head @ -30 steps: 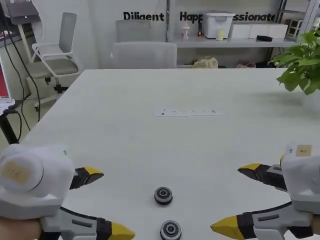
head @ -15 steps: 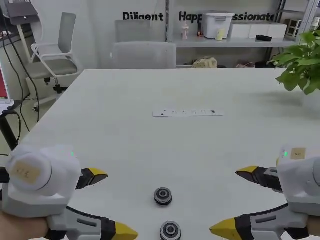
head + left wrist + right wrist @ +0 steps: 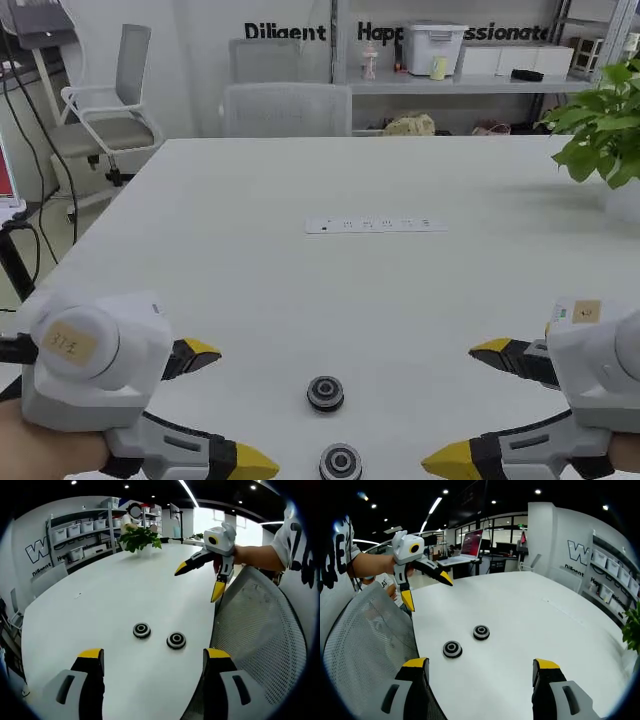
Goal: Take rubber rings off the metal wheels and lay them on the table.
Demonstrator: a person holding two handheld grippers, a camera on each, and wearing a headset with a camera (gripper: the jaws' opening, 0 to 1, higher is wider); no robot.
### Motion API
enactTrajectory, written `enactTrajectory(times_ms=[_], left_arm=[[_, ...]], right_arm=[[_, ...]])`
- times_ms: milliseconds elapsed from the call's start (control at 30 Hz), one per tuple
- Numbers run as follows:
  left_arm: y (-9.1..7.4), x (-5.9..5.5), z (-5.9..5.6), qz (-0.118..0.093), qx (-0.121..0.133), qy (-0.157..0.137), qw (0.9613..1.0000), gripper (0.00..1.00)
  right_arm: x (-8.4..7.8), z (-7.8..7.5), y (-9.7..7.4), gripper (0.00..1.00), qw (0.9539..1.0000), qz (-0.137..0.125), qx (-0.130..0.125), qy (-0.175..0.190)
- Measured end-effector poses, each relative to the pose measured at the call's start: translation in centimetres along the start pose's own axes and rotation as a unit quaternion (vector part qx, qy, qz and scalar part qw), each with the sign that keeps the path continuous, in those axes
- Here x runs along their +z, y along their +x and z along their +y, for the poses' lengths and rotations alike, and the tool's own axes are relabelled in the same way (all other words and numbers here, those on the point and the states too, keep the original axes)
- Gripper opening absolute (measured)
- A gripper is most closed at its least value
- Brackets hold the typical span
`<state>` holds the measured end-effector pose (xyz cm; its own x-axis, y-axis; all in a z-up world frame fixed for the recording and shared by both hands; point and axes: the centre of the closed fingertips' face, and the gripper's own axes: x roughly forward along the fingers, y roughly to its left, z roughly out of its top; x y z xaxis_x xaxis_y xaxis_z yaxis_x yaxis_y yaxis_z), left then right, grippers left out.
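At the left of the head view, the left gripper (image 3: 228,406) hovers over the white table (image 3: 330,290). Its yellow-tipped jaws are spread wide with nothing between them. A small tan label (image 3: 72,345) on its housing carries marks too small to read. Between the two tools, near the table's front edge, lie the two metal wheels, the far wheel (image 3: 325,393) and the near wheel (image 3: 340,462). They are close together but not touching, and each has a dark ring round it. Farther back lies a white power strip (image 3: 375,225). On the rear wall, black lettering (image 3: 286,32) reads "Diligent", then "Happ" and "ssionate", with a white storage box (image 3: 436,48) standing in front between them. At the right, the right gripper (image 3: 468,404) is likewise spread wide and empty, well apart from the wheels. A leafy plant (image 3: 600,130) stands at the far right.
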<state>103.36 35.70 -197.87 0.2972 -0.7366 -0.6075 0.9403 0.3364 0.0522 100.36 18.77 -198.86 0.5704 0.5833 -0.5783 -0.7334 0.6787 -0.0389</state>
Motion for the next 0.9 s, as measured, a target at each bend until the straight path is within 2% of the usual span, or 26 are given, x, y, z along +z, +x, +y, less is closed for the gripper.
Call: enactTrajectory(times_ms=[233,900], left_arm=[[0.4,-0.4,0.2,0.011,-0.002,0.009,0.9999,0.78],[1.3,0.0,0.4,0.011,-0.013,0.015,0.9997,0.77]], right_arm=[[-0.2,-0.2,0.3,0.83,1.0000,0.005,0.004,-0.004],[-1.0,0.1,1.1,0.82,0.9991,0.026,0.023,-0.023]])
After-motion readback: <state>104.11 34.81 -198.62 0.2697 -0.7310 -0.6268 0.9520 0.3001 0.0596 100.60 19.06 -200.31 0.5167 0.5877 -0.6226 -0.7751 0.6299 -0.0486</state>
